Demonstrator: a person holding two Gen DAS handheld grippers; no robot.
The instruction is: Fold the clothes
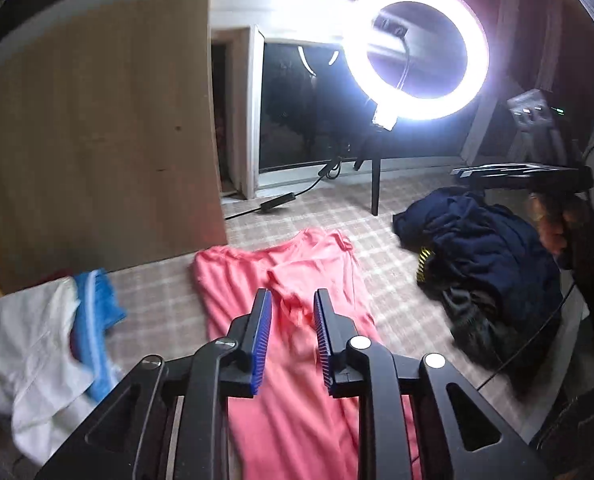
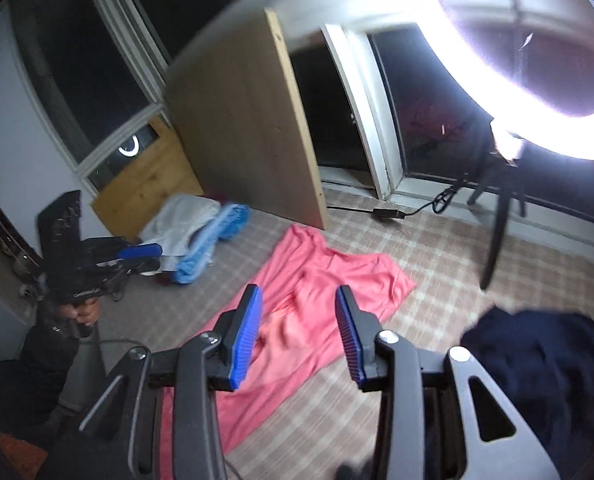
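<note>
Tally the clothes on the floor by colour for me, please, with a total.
Pink: 1, the pink garment spread flat in the middle
Navy: 1, the navy heap, possibly more than one item
White: 1, the white cloth
Light blue: 1, the blue item lying against the white one
Total: 4 visible pieces, counting the navy heap as one

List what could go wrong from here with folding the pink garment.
1. The pink garment is rumpled at its middle; both open grippers, left and right, hover above it, so a pinch may catch only one layer.
2. The ring light glares, possibly hiding fabric edges.
3. The dark clothes pile lies close and may snag.
</note>
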